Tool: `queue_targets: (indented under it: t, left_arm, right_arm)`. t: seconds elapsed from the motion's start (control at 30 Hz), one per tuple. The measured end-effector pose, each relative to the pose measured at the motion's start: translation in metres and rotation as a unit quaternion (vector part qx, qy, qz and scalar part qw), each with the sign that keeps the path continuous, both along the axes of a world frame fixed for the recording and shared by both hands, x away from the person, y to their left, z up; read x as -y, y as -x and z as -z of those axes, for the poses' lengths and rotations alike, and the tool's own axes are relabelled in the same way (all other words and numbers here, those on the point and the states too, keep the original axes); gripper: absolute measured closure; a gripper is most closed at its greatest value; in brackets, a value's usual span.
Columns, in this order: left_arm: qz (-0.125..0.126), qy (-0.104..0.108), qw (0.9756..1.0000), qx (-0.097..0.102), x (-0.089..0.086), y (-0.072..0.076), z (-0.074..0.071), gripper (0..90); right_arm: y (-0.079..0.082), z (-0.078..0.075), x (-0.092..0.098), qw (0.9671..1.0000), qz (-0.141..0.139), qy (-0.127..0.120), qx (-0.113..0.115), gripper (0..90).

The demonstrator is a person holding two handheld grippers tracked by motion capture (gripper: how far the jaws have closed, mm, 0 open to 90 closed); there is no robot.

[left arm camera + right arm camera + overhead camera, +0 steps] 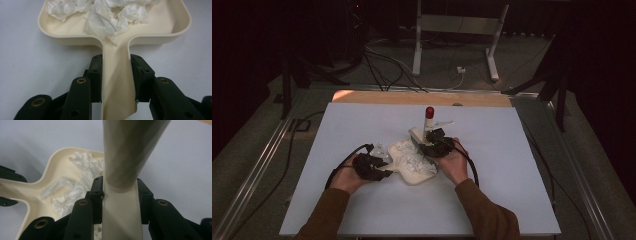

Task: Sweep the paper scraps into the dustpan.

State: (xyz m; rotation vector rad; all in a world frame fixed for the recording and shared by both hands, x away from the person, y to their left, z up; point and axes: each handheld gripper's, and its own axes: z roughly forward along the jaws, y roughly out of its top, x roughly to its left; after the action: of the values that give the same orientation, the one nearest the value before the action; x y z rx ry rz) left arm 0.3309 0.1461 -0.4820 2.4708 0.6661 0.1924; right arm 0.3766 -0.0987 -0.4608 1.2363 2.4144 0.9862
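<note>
Left claw is pinching my dustpan's handle near the worktop's middle, steadying it, while my right claw is clamping the brush handle to sweep paper scraps in.

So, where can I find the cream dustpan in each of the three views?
High view: the dustpan lies at the centre of the table, between the two hands.
Left gripper view: its tray spans the top, and its handle runs down between the jaws.
Right gripper view: it lies at the left, behind the brush handle.
Shared landmark: the crumpled white paper in it.
</note>
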Motion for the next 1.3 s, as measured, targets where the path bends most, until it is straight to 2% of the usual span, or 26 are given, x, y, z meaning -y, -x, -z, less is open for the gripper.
queue_targets:
  t: [0.6, 0.9, 1.3]
  left_arm:
    - [0.002, -0.002, 1.0, -0.001, 0.0, 0.0, 0.0, 66.3]
    - [0.001, -0.001, 1.0, -0.001, 0.0, 0.0, 0.0, 66.3]
    - [0.002, -0.002, 1.0, -0.001, 0.0, 0.0, 0.0, 66.3]
  right_arm:
    - [0.007, -0.004, -0.011, 0.9999, -0.016, -0.006, 0.003, 67.3]
    - [0.011, -0.006, -0.018, 0.9992, -0.034, -0.019, -0.008, 67.3]
    - [0.006, -0.013, -0.002, 0.9998, -0.005, -0.009, 0.015, 67.3]
